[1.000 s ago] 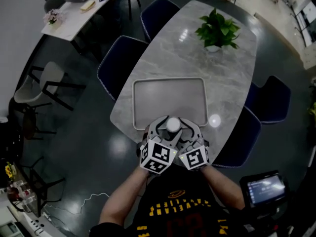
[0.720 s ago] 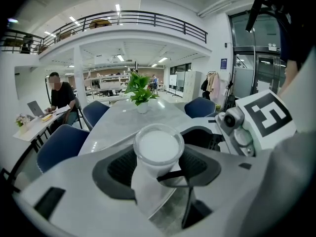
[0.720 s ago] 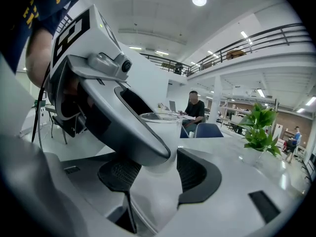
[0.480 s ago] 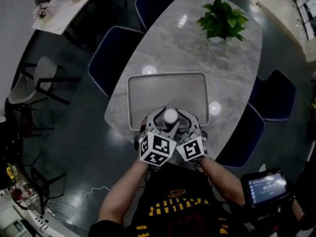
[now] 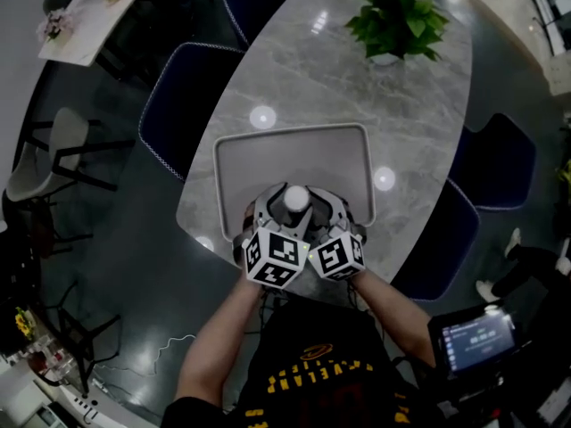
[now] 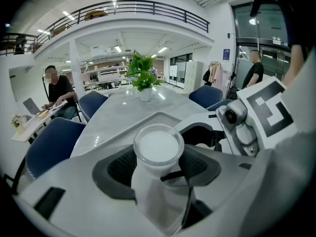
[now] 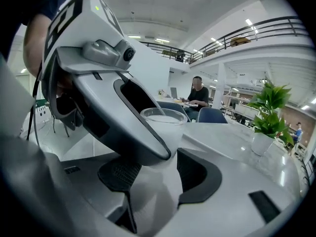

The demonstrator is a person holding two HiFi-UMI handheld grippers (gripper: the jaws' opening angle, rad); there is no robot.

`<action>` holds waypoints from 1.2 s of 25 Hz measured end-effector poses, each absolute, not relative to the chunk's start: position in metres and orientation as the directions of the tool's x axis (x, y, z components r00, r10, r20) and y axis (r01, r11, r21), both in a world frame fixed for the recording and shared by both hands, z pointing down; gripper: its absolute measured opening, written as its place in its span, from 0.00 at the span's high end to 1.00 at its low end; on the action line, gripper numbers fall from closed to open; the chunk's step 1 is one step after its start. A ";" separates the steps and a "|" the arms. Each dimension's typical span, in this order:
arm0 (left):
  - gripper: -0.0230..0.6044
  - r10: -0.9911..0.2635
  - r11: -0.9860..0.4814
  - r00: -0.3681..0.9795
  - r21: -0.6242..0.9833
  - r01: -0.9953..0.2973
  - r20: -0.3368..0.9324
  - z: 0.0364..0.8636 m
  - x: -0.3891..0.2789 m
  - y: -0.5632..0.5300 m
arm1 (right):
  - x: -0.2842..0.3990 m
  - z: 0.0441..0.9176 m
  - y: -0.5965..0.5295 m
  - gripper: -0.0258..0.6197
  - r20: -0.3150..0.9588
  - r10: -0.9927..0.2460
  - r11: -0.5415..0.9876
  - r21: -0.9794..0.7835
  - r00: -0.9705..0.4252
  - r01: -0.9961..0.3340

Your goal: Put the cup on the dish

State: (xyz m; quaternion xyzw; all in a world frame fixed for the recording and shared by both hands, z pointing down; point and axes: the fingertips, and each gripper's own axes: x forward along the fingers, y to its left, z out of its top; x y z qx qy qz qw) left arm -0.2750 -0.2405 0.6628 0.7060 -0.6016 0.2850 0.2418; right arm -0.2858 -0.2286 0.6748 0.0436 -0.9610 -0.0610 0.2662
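Observation:
Both grippers hold one white cup point(image 5: 295, 198) between them, upright, above the near part of the pale rectangular tray point(image 5: 343, 154) on the grey marble table point(image 5: 419, 114). My left gripper point(image 5: 278, 210) is shut on the cup point(image 6: 158, 147), whose rim faces the camera between the dark pads. From the other side my right gripper point(image 5: 321, 210) is shut on the same cup point(image 7: 168, 121); the left gripper's jaw hides part of it there. The tray holds nothing that I can see.
A potted green plant point(image 5: 393, 20) stands at the table's far end. Blue chairs point(image 5: 183, 92) line both long sides. A device with a lit screen point(image 5: 473, 335) sits at lower right. A person point(image 6: 57, 90) sits at a side table.
Both grippers have carried the cup forward, from the tray's near edge to over its near part. Neither grip has changed.

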 end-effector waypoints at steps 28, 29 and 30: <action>0.54 -0.715 -0.085 0.056 -0.007 -0.996 0.696 0.687 -0.302 -0.244 | -0.284 0.689 -0.233 0.62 0.595 -0.137 0.989 0.129 -0.792 -0.074; 0.54 -0.717 -0.080 0.057 0.000 -0.997 0.695 0.687 -0.302 -0.244 | -0.284 0.689 -0.233 0.62 0.595 -0.137 0.989 0.130 -0.792 -0.073; 0.54 -0.719 -0.076 0.058 0.005 -0.997 0.693 0.687 -0.302 -0.243 | -0.284 0.689 -0.232 0.62 0.595 -0.136 0.989 0.130 -0.792 -0.072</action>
